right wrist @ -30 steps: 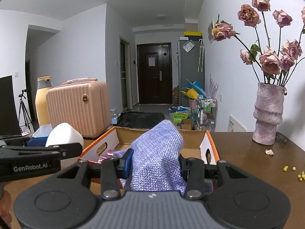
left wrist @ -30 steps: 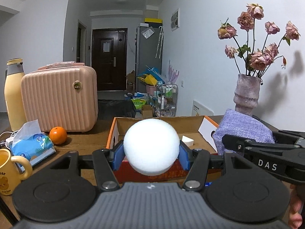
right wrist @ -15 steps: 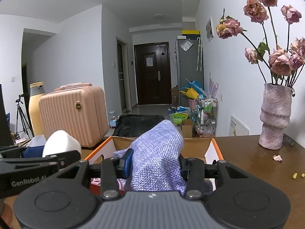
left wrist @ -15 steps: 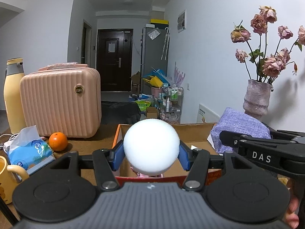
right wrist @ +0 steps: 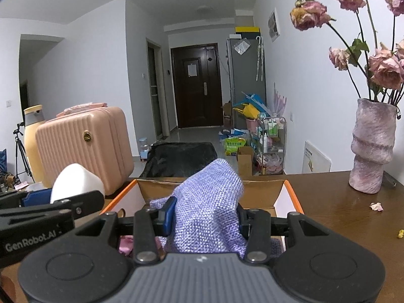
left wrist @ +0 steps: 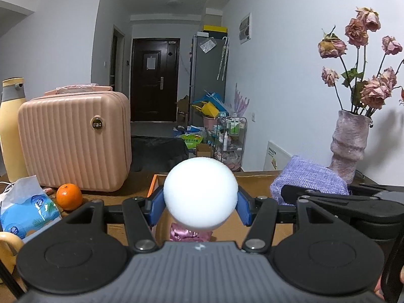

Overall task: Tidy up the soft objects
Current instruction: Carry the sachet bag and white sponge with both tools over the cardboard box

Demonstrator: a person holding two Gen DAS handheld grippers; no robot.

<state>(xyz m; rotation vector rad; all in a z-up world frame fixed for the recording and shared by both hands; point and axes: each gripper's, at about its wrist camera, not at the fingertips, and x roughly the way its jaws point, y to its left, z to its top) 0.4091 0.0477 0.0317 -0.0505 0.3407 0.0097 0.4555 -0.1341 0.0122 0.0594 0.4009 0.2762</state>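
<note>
My left gripper [left wrist: 200,208] is shut on a white foam ball [left wrist: 200,193], its blue pads pressing both sides. It hangs over the near end of an open cardboard box [left wrist: 255,176] with an orange rim. A pink soft item [left wrist: 189,233] lies in the box just below the ball. My right gripper [right wrist: 205,218] is shut on a bunched lilac knitted cloth [right wrist: 209,202], held above the same cardboard box [right wrist: 287,197]. Each gripper shows in the other view: the lilac cloth [left wrist: 308,179] to the right, the foam ball [right wrist: 75,181] to the left.
On the brown table [right wrist: 333,202] stand a pink ribbed case [left wrist: 73,141], a yellow bottle [left wrist: 11,126], an orange [left wrist: 69,196], a blue tissue pack [left wrist: 25,212] and a yellow mug [left wrist: 7,245]. A vase of dried roses [right wrist: 371,149] stands at the right, with petals scattered nearby.
Both grippers have moved forward over the box with their loads still held. The box's near wall has dropped out of sight and the pink item inside now shows.
</note>
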